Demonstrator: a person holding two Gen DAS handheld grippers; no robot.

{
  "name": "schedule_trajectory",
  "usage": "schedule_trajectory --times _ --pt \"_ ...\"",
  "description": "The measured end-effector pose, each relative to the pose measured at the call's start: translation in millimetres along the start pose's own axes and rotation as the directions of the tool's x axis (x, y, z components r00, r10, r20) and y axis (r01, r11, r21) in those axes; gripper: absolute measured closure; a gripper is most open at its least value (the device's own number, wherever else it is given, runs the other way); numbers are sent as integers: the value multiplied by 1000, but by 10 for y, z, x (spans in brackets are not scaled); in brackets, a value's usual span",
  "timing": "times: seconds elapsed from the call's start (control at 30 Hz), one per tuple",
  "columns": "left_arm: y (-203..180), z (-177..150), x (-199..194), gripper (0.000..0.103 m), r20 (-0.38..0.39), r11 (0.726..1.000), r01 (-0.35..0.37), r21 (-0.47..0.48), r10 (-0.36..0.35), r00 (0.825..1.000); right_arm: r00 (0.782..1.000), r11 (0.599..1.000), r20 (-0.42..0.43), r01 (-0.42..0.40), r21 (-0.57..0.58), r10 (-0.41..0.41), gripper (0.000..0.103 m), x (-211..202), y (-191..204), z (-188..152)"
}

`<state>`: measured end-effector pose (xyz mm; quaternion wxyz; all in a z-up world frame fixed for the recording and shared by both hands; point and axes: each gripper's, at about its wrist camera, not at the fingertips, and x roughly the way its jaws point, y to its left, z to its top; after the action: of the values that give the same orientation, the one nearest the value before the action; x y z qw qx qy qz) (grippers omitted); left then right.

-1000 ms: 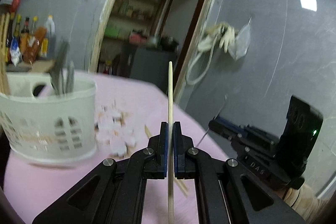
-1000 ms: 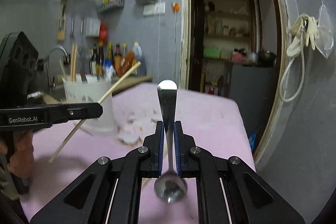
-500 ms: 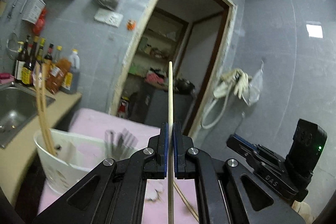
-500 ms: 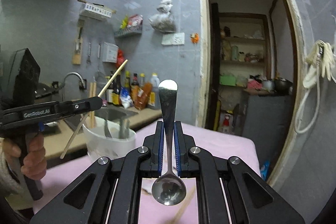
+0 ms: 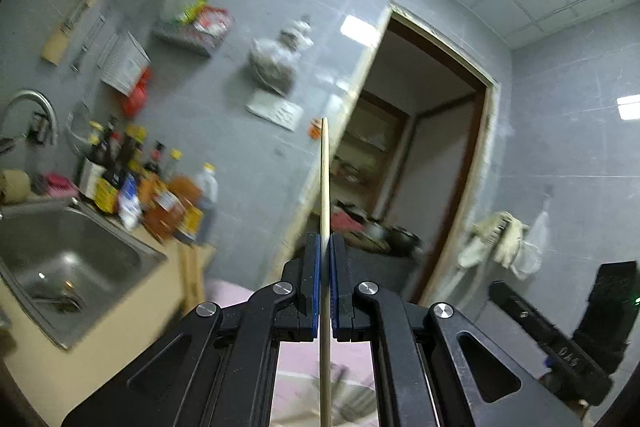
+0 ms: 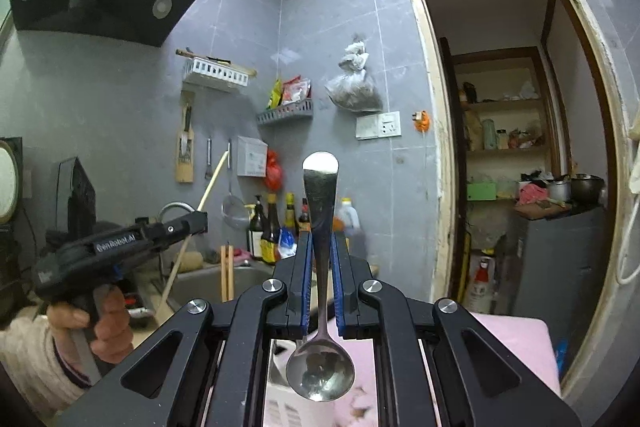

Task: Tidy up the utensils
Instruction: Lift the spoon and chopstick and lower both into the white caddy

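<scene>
Both tools have risen off the desk, left tool (image 5: pixel 325 291) pinching a light stiff chopstick (image 5: pixel 325 187) mid-shaft, right tool (image 6: pixel 321 287) clamping a slick metal spoon (image 6: pixel 320 371) by its handle.

Each fisheye camera rides just behind its own hand-held gripper, facing level along the fingers toward a grey tiled kitchen wall. The left view tilts, taking in the sink (image 5: pixel 68 267) close below; both views share the bottles (image 6: pixel 276 227), the hanging bag (image 5: pixel 276 63) and the doorway (image 6: pixel 516 131)
</scene>
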<state>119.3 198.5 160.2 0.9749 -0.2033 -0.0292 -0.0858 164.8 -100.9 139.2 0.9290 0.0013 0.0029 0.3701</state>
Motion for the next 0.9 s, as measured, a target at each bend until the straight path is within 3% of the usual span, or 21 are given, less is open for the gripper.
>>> schedule_trajectory --times 0.27,0.7,0.9 --pt "215 -245 207 100 72 997 -80 18 78 994 1000 998 -17 -2 70 3 96 407 -111 -167" --pt "397 -591 405 100 40 993 -118 -19 118 992 995 995 -90 -35 95 44 96 631 -117 -487" --pt "360 -706 416 100 61 988 -155 22 153 986 991 997 -119 -45 70 53 96 693 -55 -581"
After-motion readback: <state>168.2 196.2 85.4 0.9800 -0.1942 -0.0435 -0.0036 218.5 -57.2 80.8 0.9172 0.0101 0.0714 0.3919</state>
